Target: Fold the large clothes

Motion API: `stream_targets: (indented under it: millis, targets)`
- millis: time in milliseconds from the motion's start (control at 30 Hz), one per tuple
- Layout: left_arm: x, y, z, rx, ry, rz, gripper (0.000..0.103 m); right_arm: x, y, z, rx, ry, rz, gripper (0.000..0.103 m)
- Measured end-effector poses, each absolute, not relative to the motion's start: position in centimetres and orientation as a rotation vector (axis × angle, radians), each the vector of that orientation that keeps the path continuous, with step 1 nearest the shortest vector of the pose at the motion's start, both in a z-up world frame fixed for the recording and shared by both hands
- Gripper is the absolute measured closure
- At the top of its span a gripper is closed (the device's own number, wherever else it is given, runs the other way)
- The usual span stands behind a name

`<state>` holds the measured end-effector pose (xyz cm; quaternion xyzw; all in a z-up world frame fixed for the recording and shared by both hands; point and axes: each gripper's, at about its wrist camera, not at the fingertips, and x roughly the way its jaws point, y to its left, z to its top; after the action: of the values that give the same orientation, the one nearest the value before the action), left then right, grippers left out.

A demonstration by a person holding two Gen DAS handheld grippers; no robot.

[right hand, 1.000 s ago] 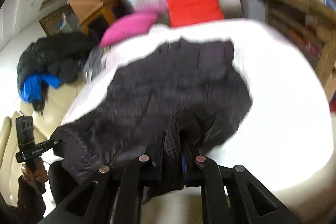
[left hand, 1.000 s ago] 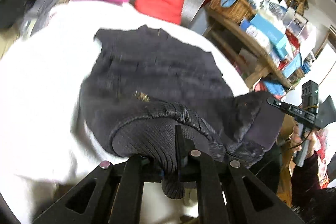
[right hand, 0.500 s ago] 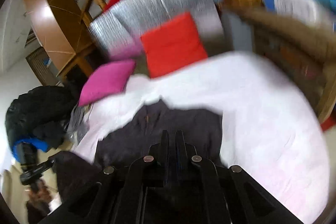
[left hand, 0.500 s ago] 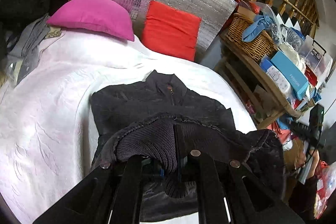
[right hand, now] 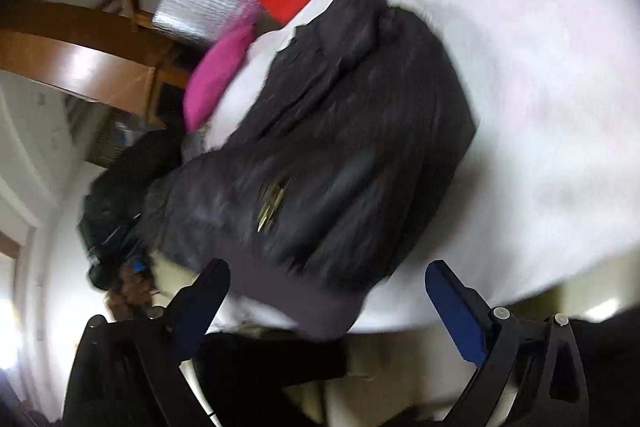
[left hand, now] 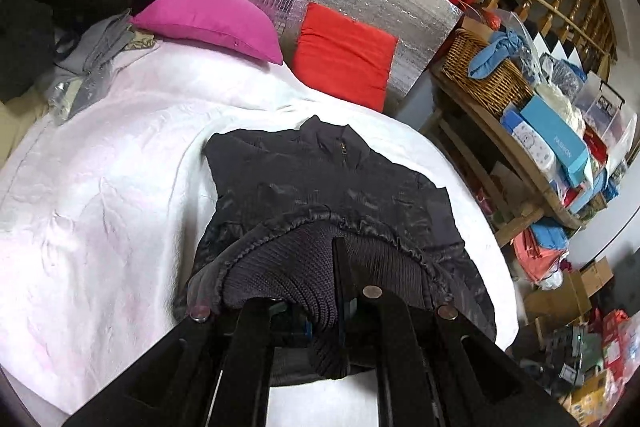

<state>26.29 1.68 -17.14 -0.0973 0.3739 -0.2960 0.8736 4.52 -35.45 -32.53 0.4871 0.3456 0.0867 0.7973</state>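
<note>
The dark jacket [left hand: 332,187] lies on the white bed [left hand: 100,187], filling the centre and lower centre of my left view, collar toward the top. It looks soft, puffy and slippery-shelled, light but bulky; I judge the ribbed knit hem the surest hold. My left gripper [left hand: 340,291] is clamped tight on that hem, pitched down over the bed. My right gripper [right hand: 326,291] has just sprung wide open with nothing pinched; the hem sits between its jaws, and the view is rolled sideways.
</note>
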Motion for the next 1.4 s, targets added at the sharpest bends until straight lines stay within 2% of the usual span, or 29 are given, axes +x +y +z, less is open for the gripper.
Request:
stream_targets:
  millis: [367,500,533,567,600,667,700,767,967,1100,1267,1400]
  targets:
    - [25.7,2.0,-16.9,-0.206,0.796,-0.608,0.095,8.8,-32.2,-39.6,1.287,0.667,0.202,0.003]
    - [26.0,1.9,-16.9,-0.205,0.794,-0.611,0.095,9.5,-31.1,-39.5,1.33,0.565,0.251,0.006]
    - [26.1,2.0,-16.9,-0.206,0.793,-0.613,0.095,10.0,-30.7,-39.1,1.307,0.569,0.261,0.01]
    - [26.2,2.1,-16.9,-0.207,0.791,-0.616,0.095,10.3,-30.4,-38.8,1.285,0.578,0.262,0.028]
    - [26.3,2.2,-16.8,-0.21,0.792,-0.621,0.095,10.4,-30.2,-38.4,1.257,0.588,0.254,0.051]
    - [26.4,2.3,-16.8,-0.212,0.8,-0.635,0.095,10.3,-30.1,-37.0,1.184,0.591,0.227,0.074]
    - [26.5,2.3,-16.7,-0.206,0.797,-0.636,0.095,10.0,-30.3,-36.1,1.146,0.596,0.206,0.08]
    - [26.6,2.4,-16.4,-0.201,0.79,-0.643,0.095,9.4,-30.6,-34.1,1.081,0.574,0.184,0.085]
    - [29.6,2.0,-14.5,-0.212,0.78,-0.653,0.095,9.3,-34.4,-24.6,0.939,0.359,0.128,0.089]
    - [33.6,-0.5,-11.9,-0.16,0.735,-0.647,0.095,15.6,-37.4,-18.4,0.819,0.296,0.054,0.09]
    - [41.5,-3.8,-9.6,-0.128,0.702,-0.63,0.095,25.9,-40.1,-14.9,0.746,0.285,-0.025,0.091]
    - [48.8,-7.1,-11.4,-0.095,0.746,-0.576,0.094,34.6,-43.1,-15.6,0.733,0.313,-0.09,0.091]
